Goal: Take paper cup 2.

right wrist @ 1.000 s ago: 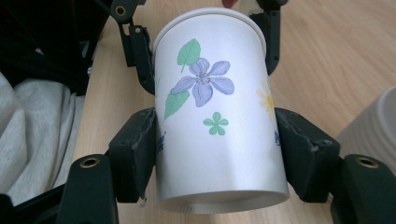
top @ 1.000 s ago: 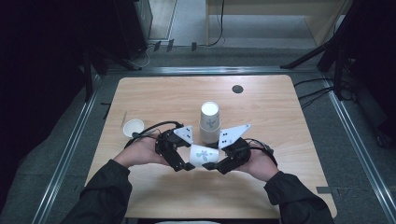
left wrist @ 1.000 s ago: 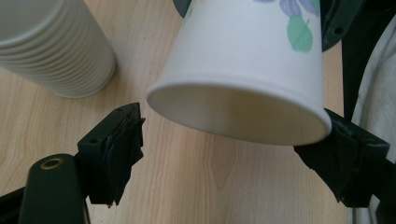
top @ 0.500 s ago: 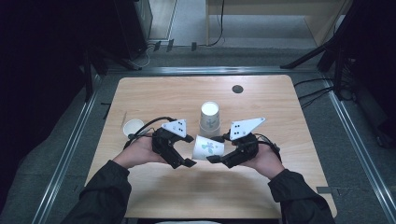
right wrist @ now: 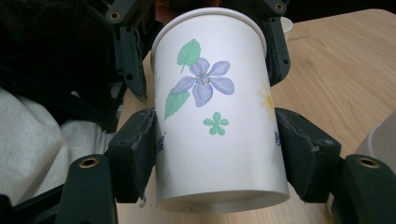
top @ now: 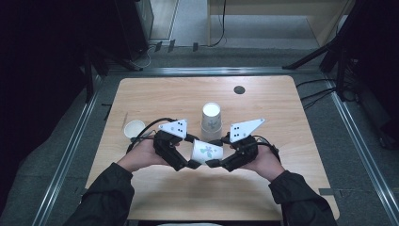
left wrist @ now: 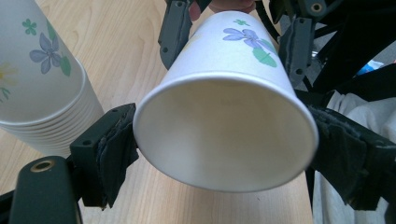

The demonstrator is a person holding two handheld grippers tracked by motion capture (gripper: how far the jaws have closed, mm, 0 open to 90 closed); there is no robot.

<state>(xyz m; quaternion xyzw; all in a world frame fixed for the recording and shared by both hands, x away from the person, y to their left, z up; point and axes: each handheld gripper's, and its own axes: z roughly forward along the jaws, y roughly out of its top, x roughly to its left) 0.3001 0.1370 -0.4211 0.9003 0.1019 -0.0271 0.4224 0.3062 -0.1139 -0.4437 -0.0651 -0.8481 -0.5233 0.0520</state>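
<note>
- Since a second earlier, both hands had drawn slightly apart and toward the person, and the flowered paper cup (top: 206, 151) had swung from lying level between them to a tilt, its mouth toward the left hand.
- At the table's nine o'clock, a small white cup (top: 134, 128) stood alone near the left edge of the wooden table (top: 282, 188).
- At about seven o'clock from the table's centre, the left gripper (top: 184, 162) sat in the person's left hand (top: 141, 156); its jaws had just been opening and stood wide on either side of the cup's rim, the left pad (left wrist: 114, 151) right at the rim and the right pad (left wrist: 348, 163) just beside it, with no squeeze visible.
- Between the two grippers, the flowered paper cup hung above the table at roughly six o'clock from centre, lying on its side, base toward the right hand.
- Just beyond it, at twelve o'clock from the held cup, a stack of upturned cups (top: 211, 121) stood on the table, close to the grippers but apart from them.
- At about five o'clock from centre, the right gripper (top: 214, 162) was clamped on the cup's lower body near the base, both pads (right wrist: 135, 149) pressed against the paper wall.
- At the table's far one o'clock, a dark round cable port (top: 239, 89) was set in the board.
</note>
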